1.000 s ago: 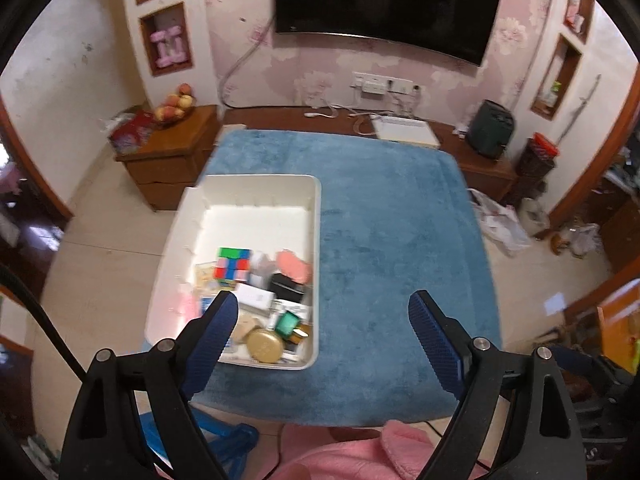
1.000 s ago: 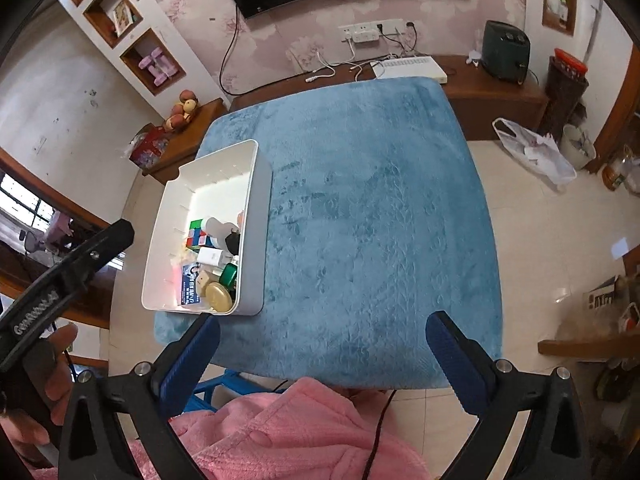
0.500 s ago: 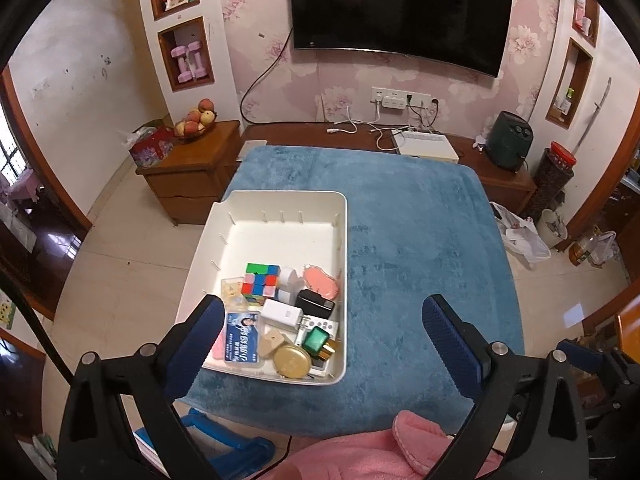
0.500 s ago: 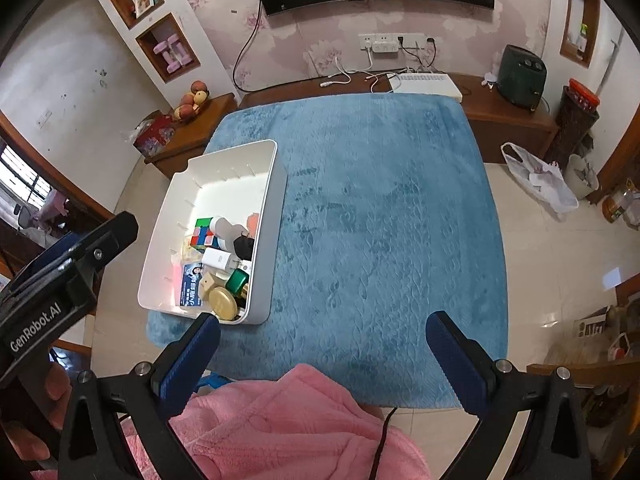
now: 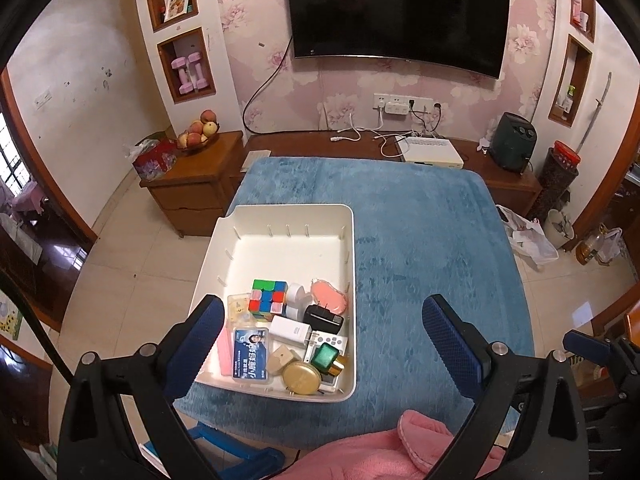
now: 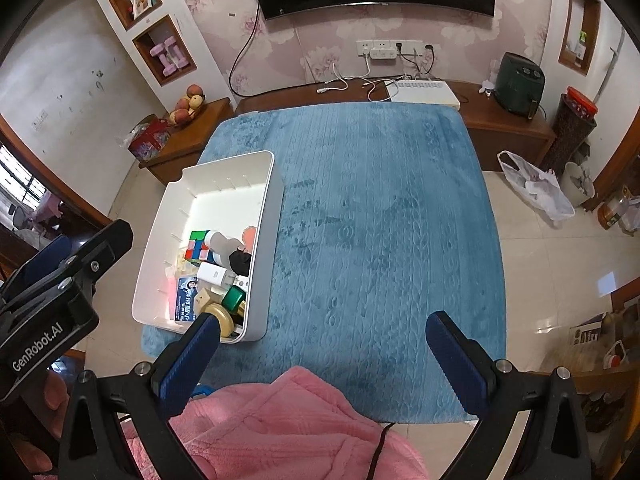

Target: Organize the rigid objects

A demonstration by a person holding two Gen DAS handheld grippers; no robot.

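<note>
Blue cloth [image 6: 384,220] covers the table below both grippers, and a TV wall stands far behind it. Nearest to the cameras is a pink sleeve [image 6: 280,420]. Above it, the left gripper [image 5: 320,336] and the right gripper [image 6: 322,350] both hang spread wide, and nothing is between their fingers.

Just ahead of the left gripper, under its left finger, lies the white bin [image 5: 348,388]. The rigid objects are all crowded in its near half: a gold tin [image 5: 301,376], a green box [image 5: 325,356], a blue card [image 5: 250,354], a white charger [image 5: 289,330], a black adapter [image 5: 323,318], then the cube [image 5: 269,296] and a pink piece [image 5: 329,295]. The far half of the bin is bare. Ahead of the right gripper the cloth carries nothing.

This fits either a bin already filled or a bin waiting to be sorted out; I cannot tell which. For any grasp here, I think coming straight down on one item is best, because the neighbours touch.
</note>
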